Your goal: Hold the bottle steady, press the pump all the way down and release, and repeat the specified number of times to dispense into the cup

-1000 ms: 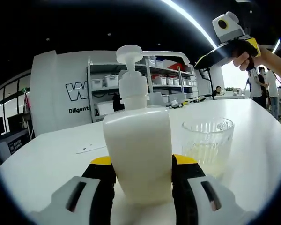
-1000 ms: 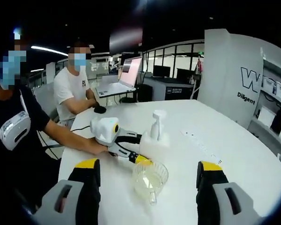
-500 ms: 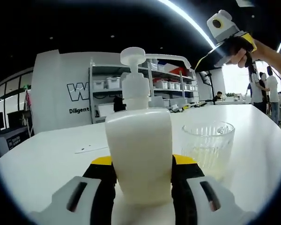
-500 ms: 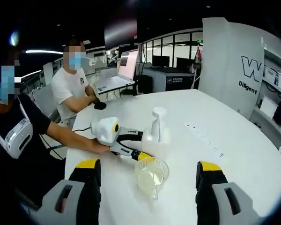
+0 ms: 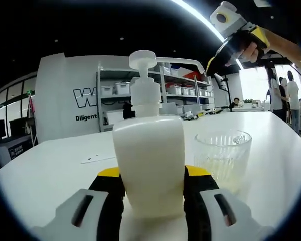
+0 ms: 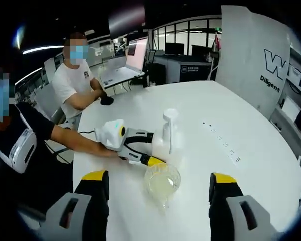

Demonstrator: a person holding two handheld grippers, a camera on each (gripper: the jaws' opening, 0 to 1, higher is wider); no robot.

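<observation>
1. Left gripper (image 5: 150, 201) is clamped on the cream pump bottle (image 5: 148, 160), which stands upright on the white table (image 5: 50, 160).
2. Glass cup (image 5: 223, 158) sits just right of the bottle – pale liquid inside.
3. Right gripper (image 6: 158, 201) hangs above the cup, jaws wide apart, holding nothing.

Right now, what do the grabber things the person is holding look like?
Each gripper has two chunky light-grey jaws with black inner pads, yellow tips and a dark slot on top. The left gripper has a white body and black handle. The right gripper looks the same. The person wears a dark short-sleeved top.
</observation>
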